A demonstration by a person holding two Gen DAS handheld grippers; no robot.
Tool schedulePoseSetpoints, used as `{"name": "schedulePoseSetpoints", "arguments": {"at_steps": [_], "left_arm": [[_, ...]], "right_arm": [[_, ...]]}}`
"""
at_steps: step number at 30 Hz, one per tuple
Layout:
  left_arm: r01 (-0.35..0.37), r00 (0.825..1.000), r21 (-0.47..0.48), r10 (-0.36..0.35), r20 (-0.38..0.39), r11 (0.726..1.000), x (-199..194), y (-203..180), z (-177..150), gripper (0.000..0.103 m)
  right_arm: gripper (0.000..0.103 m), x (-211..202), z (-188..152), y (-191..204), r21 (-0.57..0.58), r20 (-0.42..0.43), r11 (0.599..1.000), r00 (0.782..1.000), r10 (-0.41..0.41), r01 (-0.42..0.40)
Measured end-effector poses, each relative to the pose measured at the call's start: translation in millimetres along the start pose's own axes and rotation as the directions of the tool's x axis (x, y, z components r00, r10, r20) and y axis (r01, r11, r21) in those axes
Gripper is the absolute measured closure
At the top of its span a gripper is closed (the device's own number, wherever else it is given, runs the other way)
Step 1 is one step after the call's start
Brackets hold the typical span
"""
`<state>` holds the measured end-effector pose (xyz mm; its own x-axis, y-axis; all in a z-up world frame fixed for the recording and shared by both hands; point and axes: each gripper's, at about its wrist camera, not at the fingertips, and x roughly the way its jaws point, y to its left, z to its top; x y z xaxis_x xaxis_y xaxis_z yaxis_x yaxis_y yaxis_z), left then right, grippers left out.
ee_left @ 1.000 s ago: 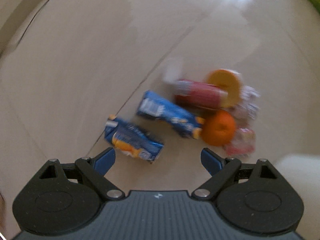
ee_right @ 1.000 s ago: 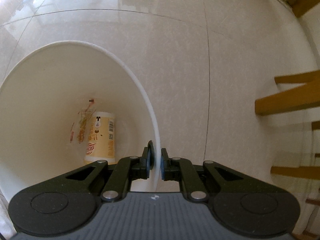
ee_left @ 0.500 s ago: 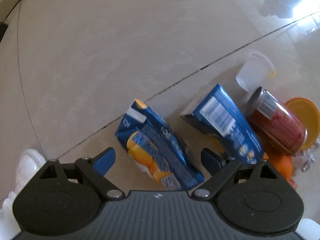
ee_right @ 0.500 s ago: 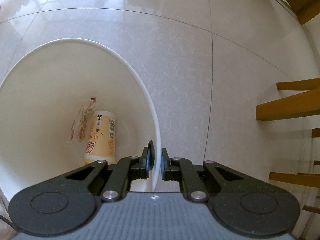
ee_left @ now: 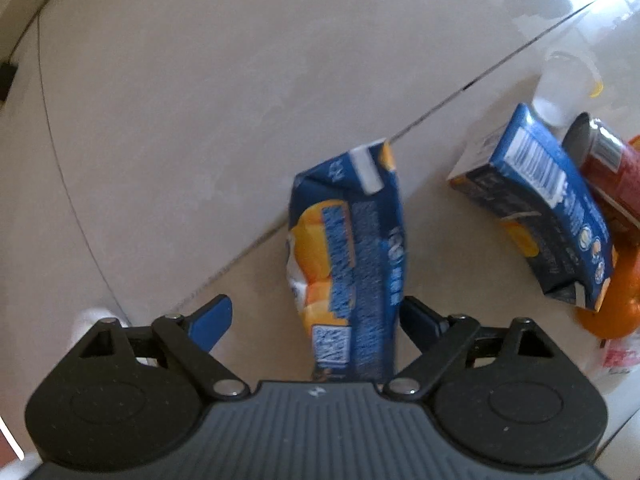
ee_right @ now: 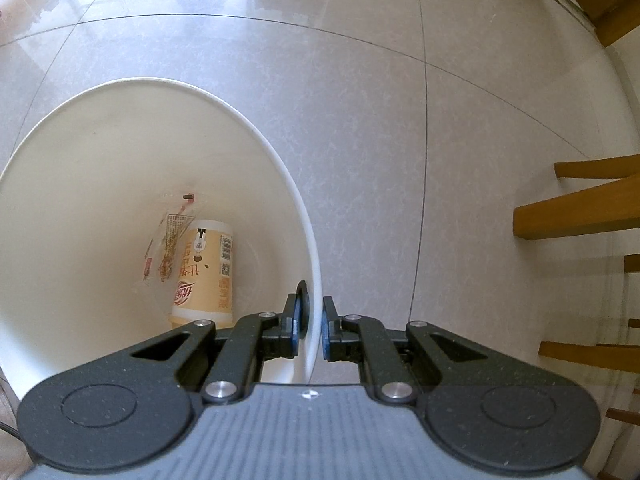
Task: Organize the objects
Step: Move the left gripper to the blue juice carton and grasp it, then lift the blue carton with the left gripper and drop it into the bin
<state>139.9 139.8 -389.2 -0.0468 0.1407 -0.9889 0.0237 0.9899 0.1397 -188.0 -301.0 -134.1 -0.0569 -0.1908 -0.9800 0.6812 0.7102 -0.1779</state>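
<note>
A crumpled blue juice carton lies on the floor between the open jaws of my left gripper, close to the right finger. A second blue carton, a red can, an orange and a clear plastic cup lie to the right. My right gripper is shut on the rim of a white bucket. Inside the bucket lie a beige cup and a clear wrapper.
Glossy tiled floor all around, with a thin cable at the left. Wooden chair legs stand at the right of the bucket. A small wrapper lies below the orange.
My left gripper has moved in toward the pile, and the nearest blue carton now sits between its open jaws. The right gripper keeps its hold on the bucket rim, barely shifted.
</note>
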Motion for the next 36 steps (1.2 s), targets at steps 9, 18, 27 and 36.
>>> {"name": "schedulePoseSetpoints", "arguments": {"at_steps": [9, 18, 27, 36], "left_arm": [[0.078, 0.996, -0.028, -0.077, 0.036, 0.997, 2, -12, 9, 0.041], [0.079, 0.993, 0.014, -0.08, 0.086, 0.997, -8, -20, -8, 0.042], [0.078, 0.99, 0.126, -0.092, 0.105, 0.989, -19, -39, -24, 0.042], [0.075, 0.988, 0.287, -0.111, 0.112, 0.955, -48, -56, -32, 0.042]], "right_arm": [[0.091, -1, -4, 4, -0.004, 0.012, 1.0, 1.0, -0.014, 0.014], [0.091, -2, -4, 5, -0.005, 0.017, 1.0, 1.0, -0.014, 0.014], [0.091, -3, -5, 2, 0.01, 0.017, 1.0, 1.0, -0.008, 0.008], [0.091, -4, -5, 0, 0.003, 0.019, 1.0, 1.0, -0.003, 0.003]]}}
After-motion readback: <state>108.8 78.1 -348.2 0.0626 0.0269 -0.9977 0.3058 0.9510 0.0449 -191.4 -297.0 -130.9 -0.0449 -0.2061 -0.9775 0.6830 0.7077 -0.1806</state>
